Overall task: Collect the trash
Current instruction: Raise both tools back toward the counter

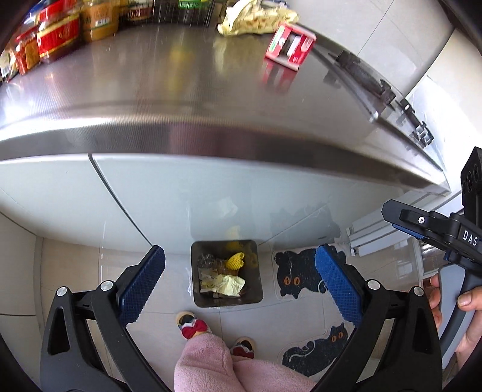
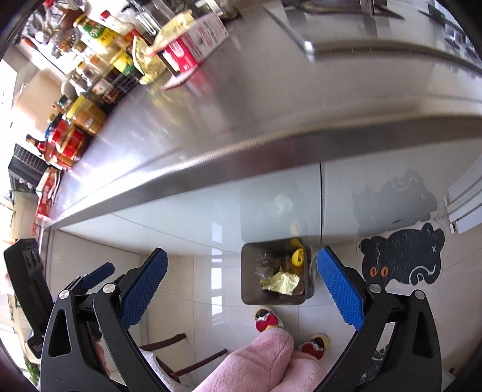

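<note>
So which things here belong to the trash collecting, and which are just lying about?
Job:
- trash bin on the floor, crumpled yellow paper inside
- red carton and crumpled yellow wrapper on the counter, likely trash

Lying about:
- sauce jars
- cat mats
- slippers

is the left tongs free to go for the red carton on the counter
Probably yes: the left tongs are open and empty, and the steel counter lies bare in front of the red carton.
</note>
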